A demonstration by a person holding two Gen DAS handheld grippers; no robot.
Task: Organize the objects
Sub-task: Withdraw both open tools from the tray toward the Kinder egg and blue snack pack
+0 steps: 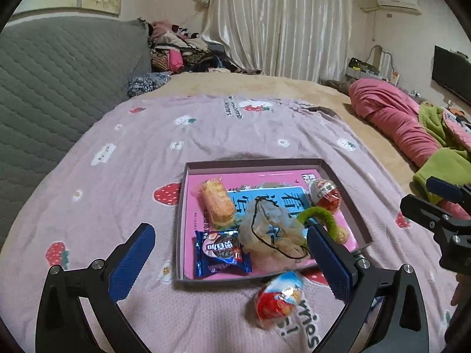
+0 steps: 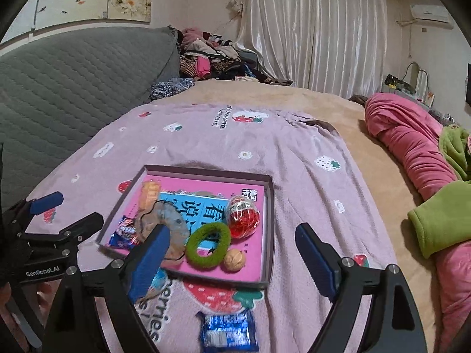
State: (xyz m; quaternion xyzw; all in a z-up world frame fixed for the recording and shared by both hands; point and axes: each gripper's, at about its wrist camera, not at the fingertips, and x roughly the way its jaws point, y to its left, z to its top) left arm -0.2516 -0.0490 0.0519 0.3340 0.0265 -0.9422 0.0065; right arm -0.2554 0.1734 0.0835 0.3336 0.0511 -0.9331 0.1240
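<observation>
A shallow box point(image 1: 347, 197) point(image 2: 269, 206) with a pink book inside lies on the pink strawberry blanket. It holds a wrapped cake point(image 1: 217, 203), a blue Oreo pack point(image 1: 222, 254), a crumpled net bag point(image 1: 272, 229), a green hair tie point(image 2: 209, 242), a walnut point(image 2: 234, 260) and a red egg toy point(image 2: 243, 216). A second red egg toy point(image 1: 278, 298) lies on the blanket before the box, between my left gripper's fingers. My left gripper point(image 1: 232, 261) is open. My right gripper point(image 2: 234, 264) is open over the box's near edge. A blue snack pack point(image 2: 228, 332) lies below it.
A grey quilted headboard point(image 1: 59, 73) stands at left. A clothes pile point(image 1: 179, 47) lies at the back. Pink bedding point(image 1: 394, 123) and a green garment point(image 2: 438, 220) lie at right on the beige sheet.
</observation>
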